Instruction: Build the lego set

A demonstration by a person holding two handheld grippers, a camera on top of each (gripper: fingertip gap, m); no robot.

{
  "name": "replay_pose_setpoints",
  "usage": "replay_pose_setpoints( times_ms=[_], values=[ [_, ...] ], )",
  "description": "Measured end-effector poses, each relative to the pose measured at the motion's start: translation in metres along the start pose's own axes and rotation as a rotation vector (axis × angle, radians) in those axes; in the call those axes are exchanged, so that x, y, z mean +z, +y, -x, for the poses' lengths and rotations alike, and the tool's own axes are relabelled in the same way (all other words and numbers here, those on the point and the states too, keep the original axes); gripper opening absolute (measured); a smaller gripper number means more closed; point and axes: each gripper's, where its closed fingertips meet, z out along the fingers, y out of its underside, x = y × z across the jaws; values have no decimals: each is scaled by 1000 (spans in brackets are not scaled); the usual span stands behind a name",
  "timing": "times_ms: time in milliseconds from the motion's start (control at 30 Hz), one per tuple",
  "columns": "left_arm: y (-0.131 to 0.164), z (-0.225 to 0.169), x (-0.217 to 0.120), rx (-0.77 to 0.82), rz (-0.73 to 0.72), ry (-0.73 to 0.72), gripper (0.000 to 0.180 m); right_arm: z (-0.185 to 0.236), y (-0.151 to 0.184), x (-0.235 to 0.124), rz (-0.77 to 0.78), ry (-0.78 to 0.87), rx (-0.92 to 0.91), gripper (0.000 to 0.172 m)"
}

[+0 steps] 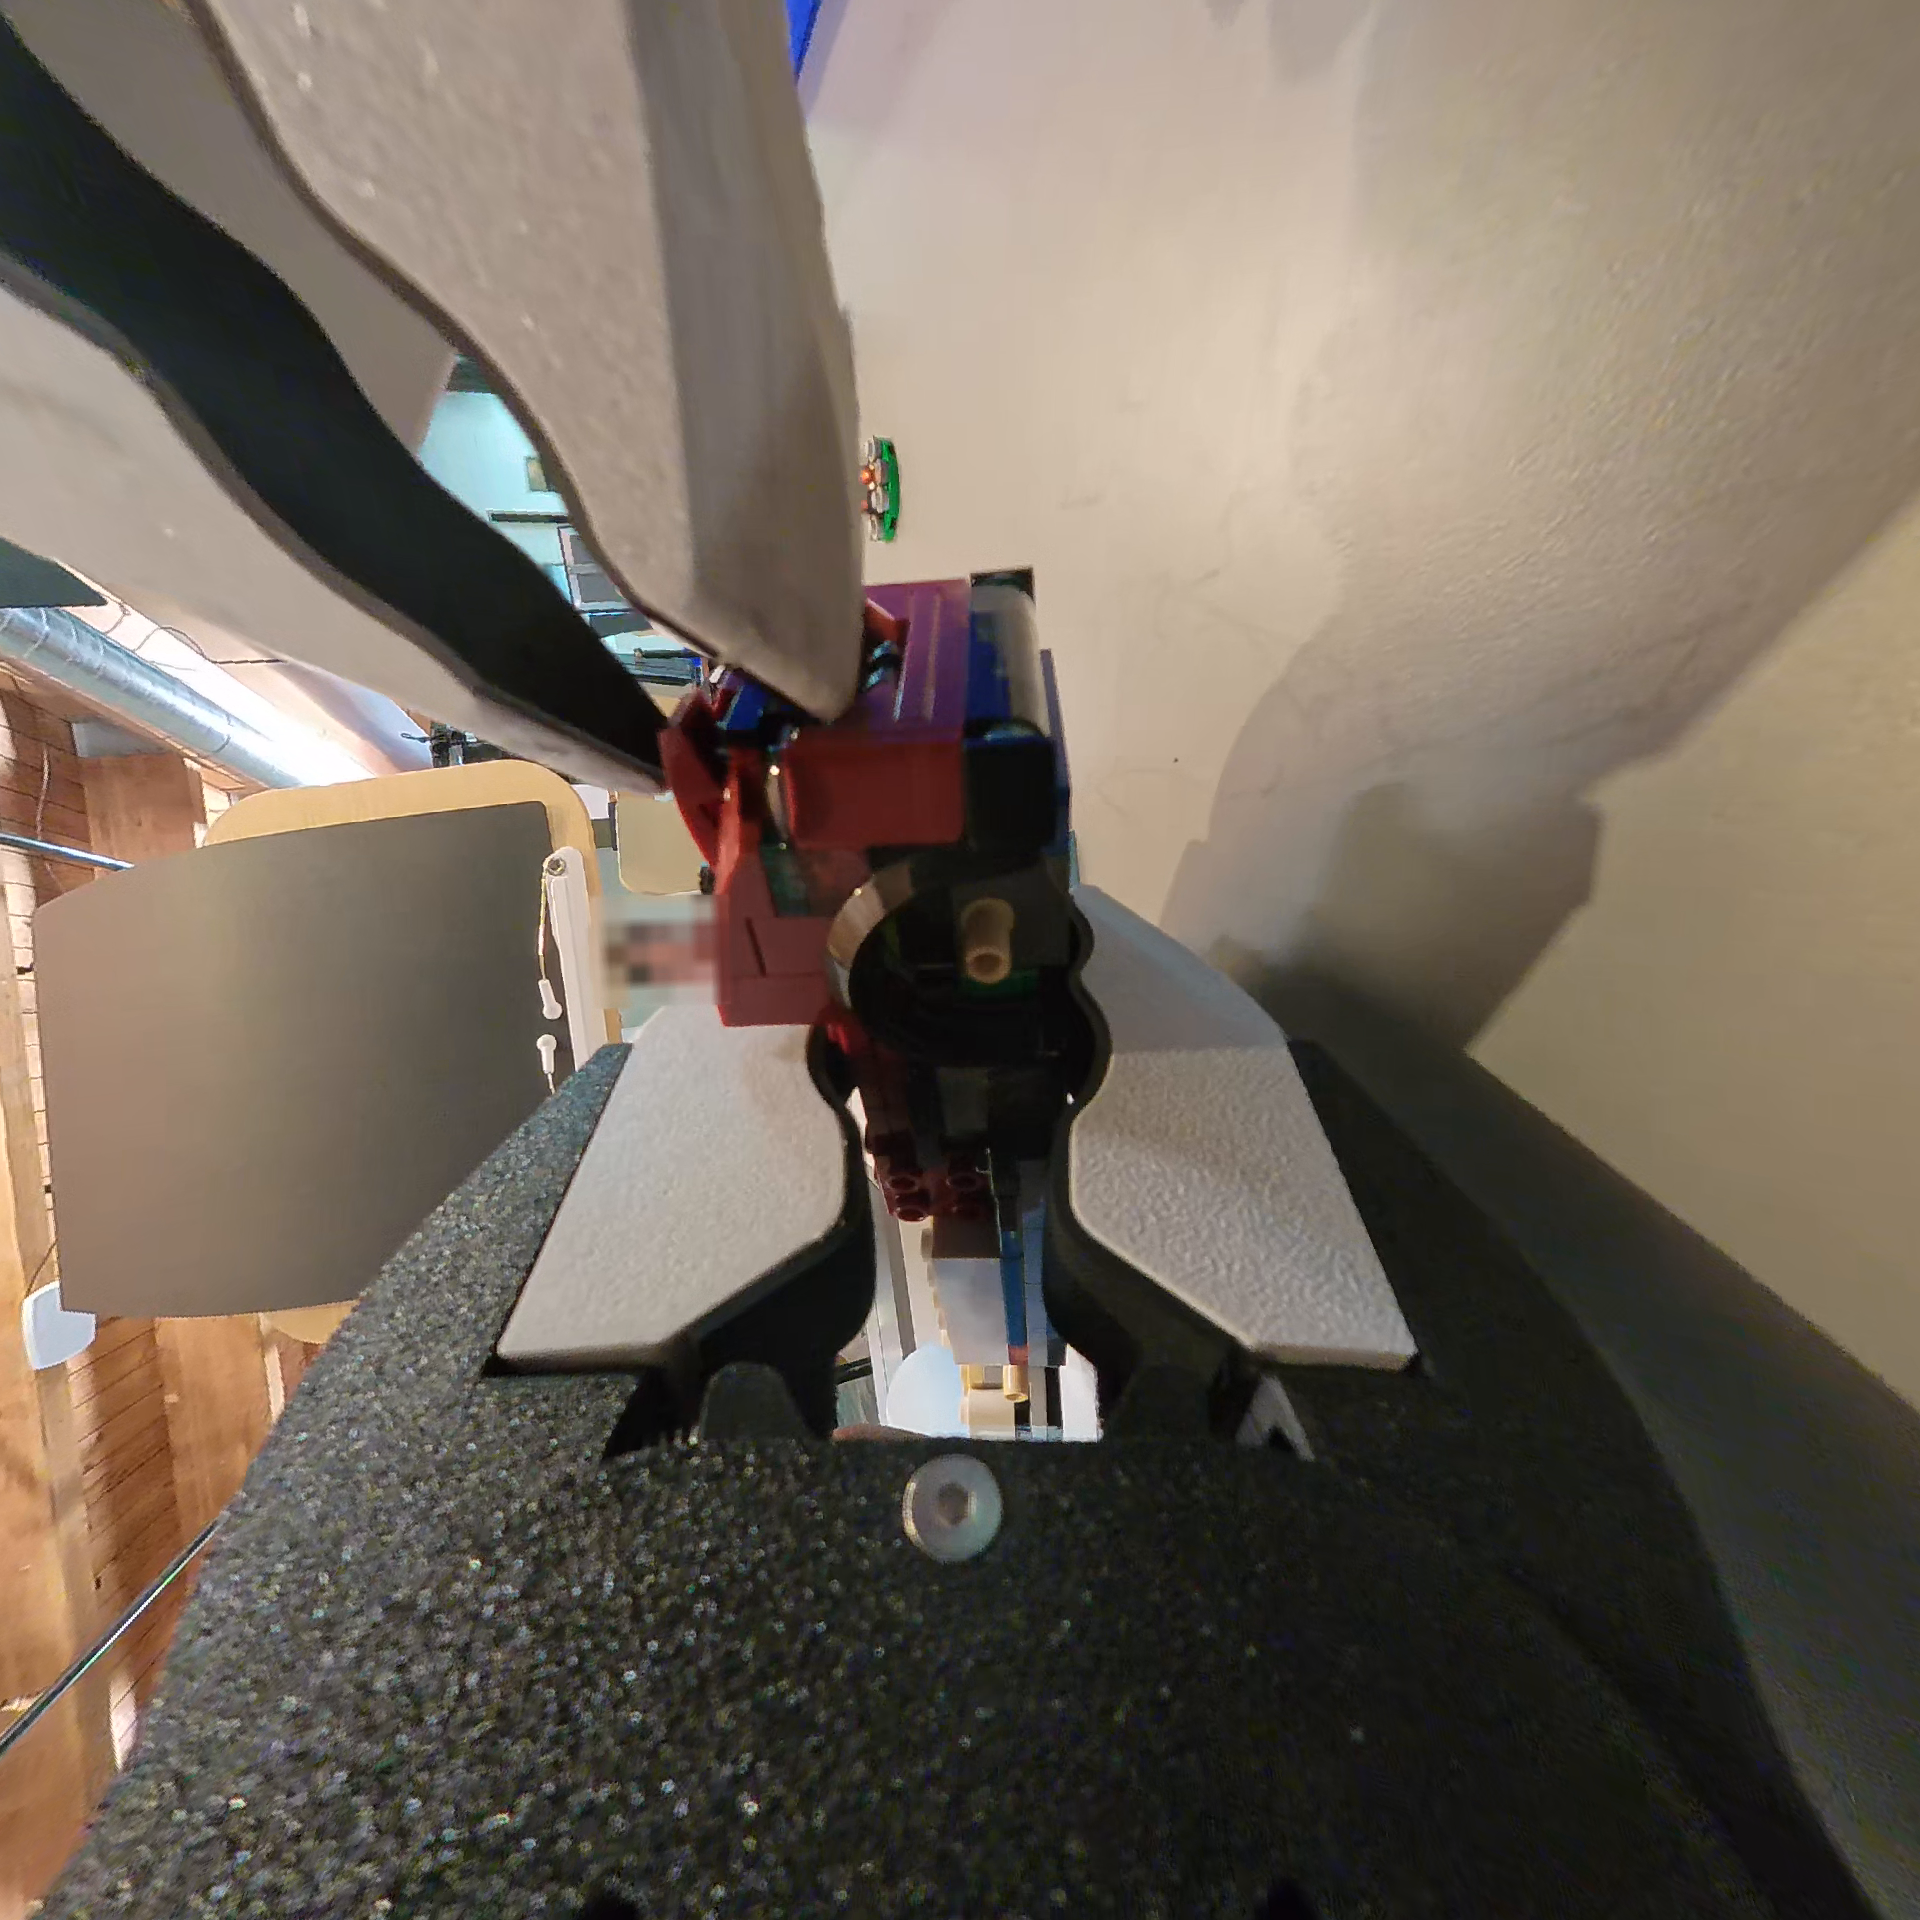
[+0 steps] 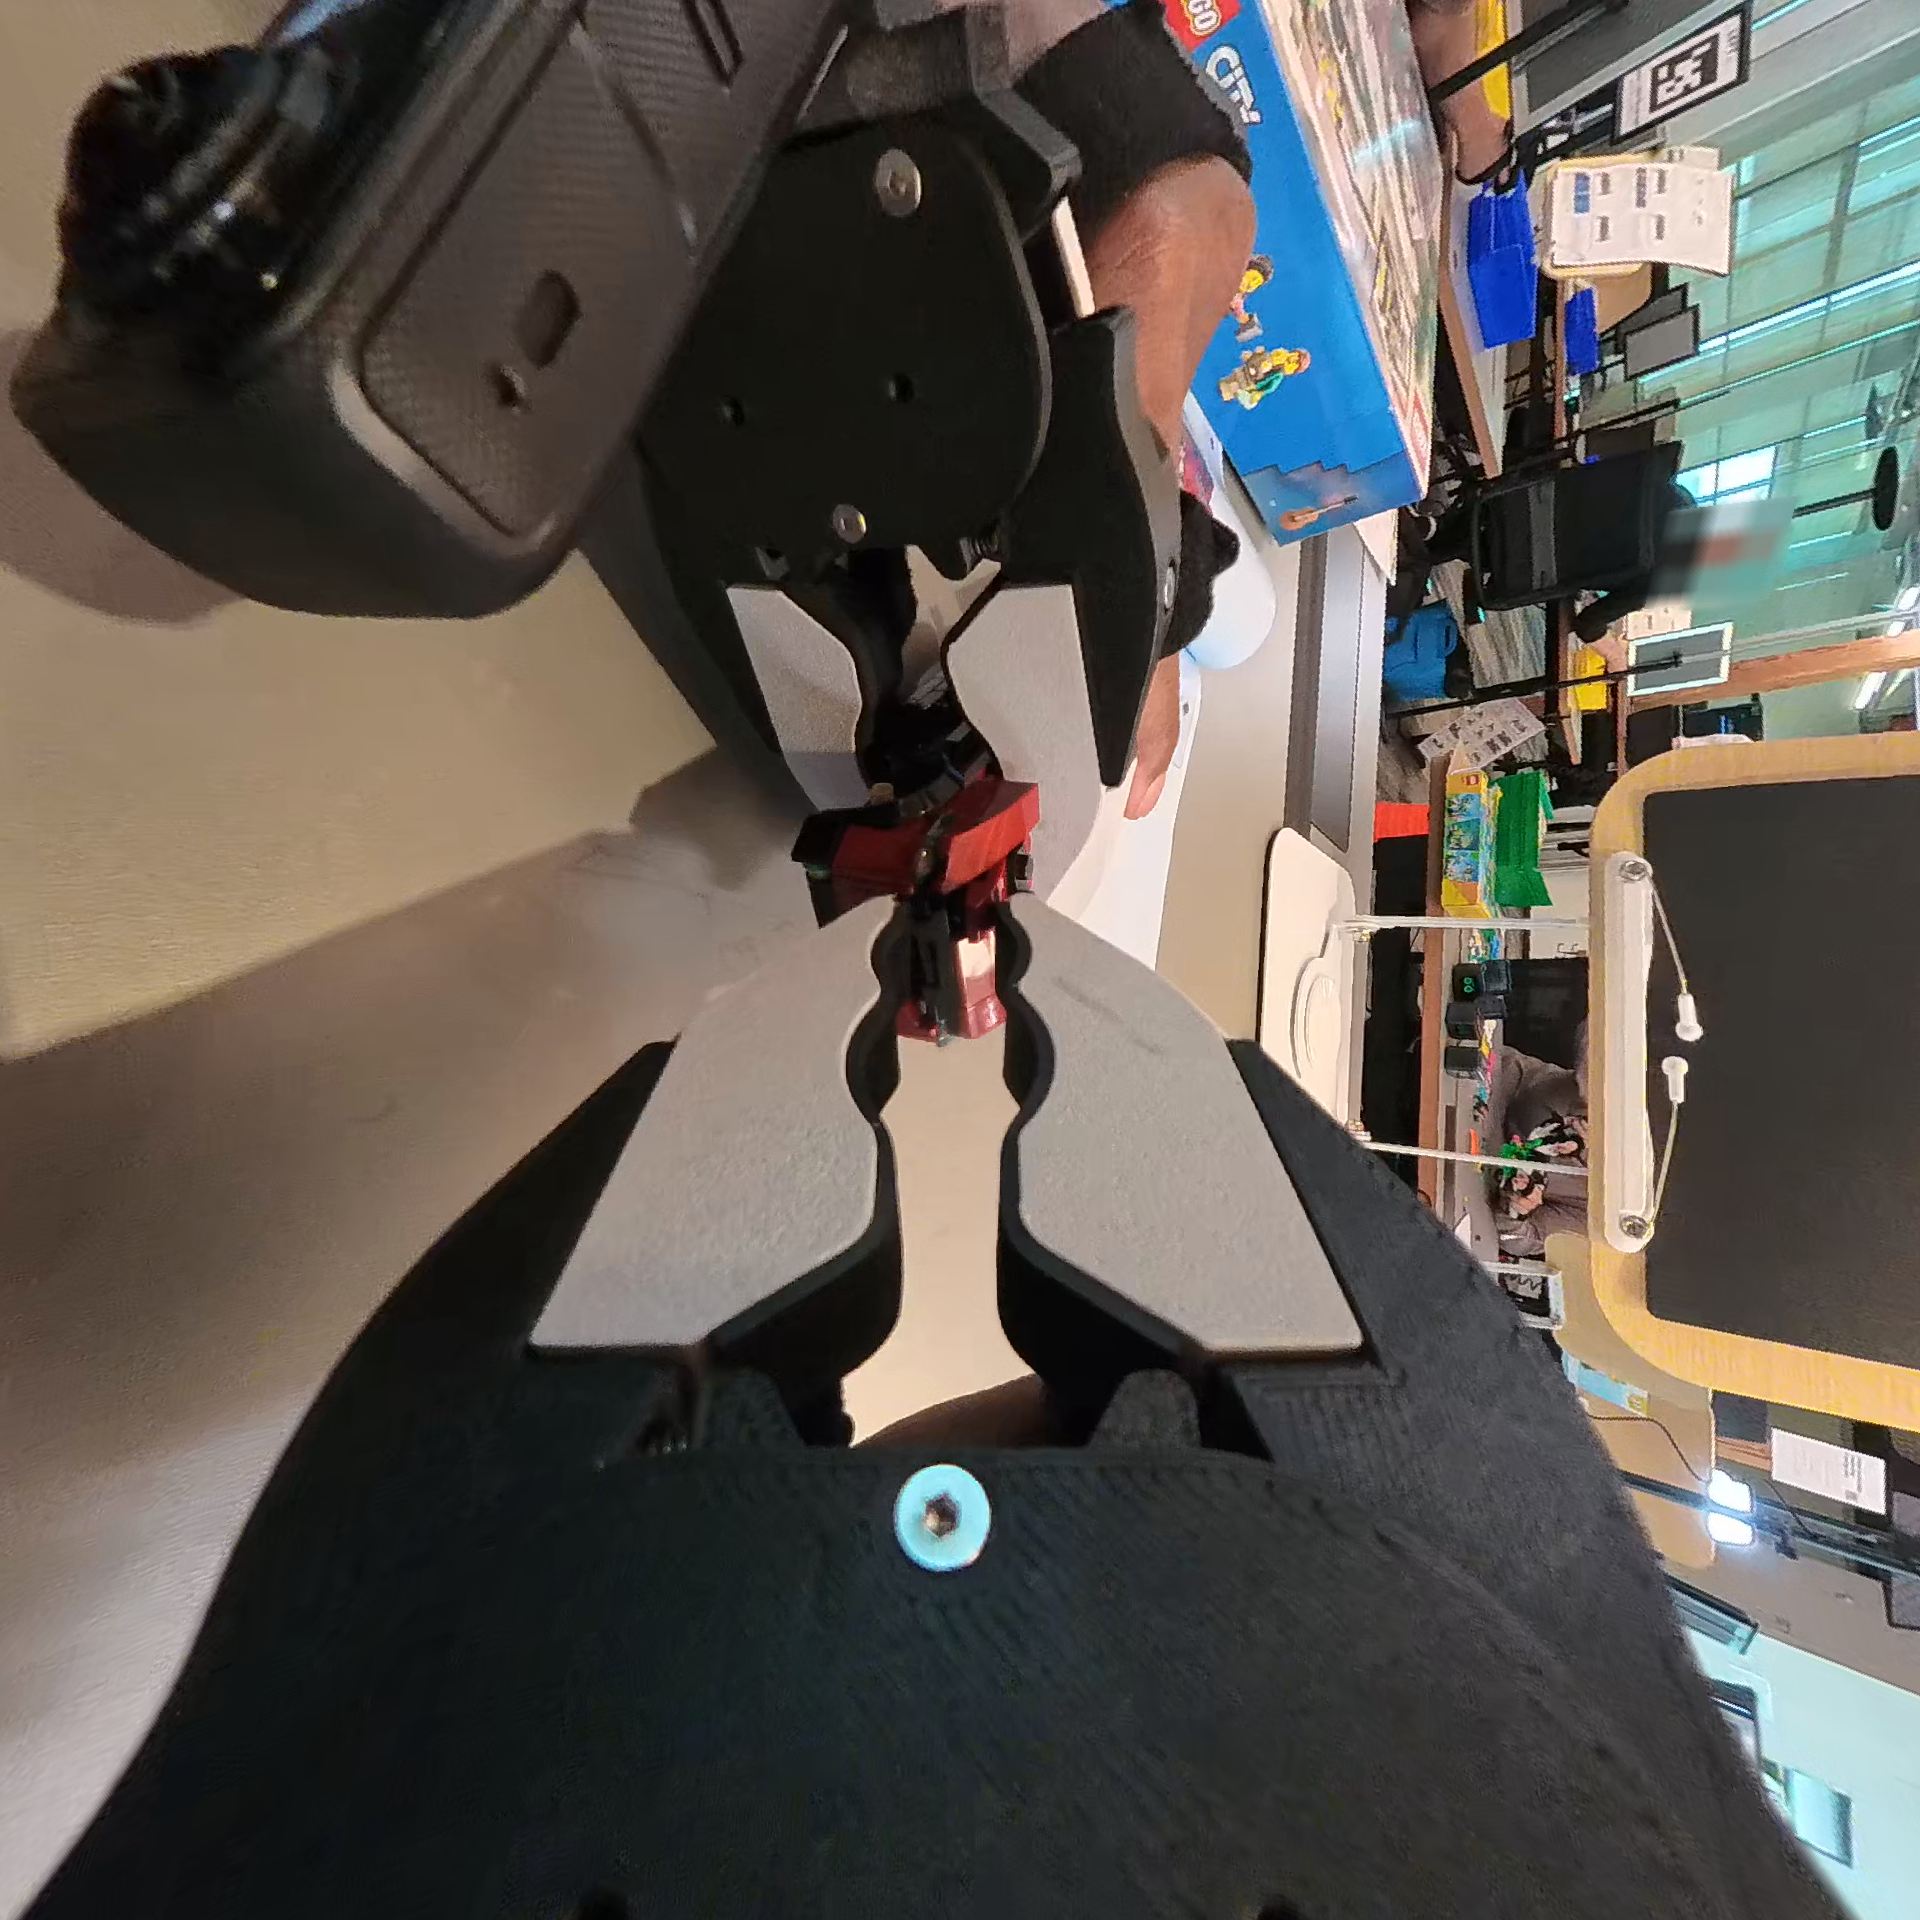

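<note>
Brick model point(image 1: 914, 831) sits clamped in both my tongs: left point(image 1: 951, 997) from 6 o'clock, right point(image 2: 940, 971) from 12.

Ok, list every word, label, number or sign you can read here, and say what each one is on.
I quote no writing; these things bear it, all in the right view.
Blue box: logo and title print.
Black-and-white sign: a code pattern.
White sheets: too small to read.
Small screen: green figures.
Brick model: none shows.
</note>
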Motion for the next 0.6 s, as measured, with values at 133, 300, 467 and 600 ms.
replay_pose_setpoints(
  times_ms=[133, 300, 467, 600],
  values=[
    [-1, -1, 0, 4, -1, 2, 35, 1, 1, -1, 12, -7, -13, 11],
    [-2, 0, 0, 1, -6, 2, 35, 1, 1, -2, 25, -7, -28, 10],
    [-2, 1, -1, -13, -12, -1, 35, -1, -1, -3, 20, 6, -36, 10],
    [-2, 2, -1, -24, -14, -3, 35, -3, -1, -3, 30, 27, -51, 10]
  ],
)
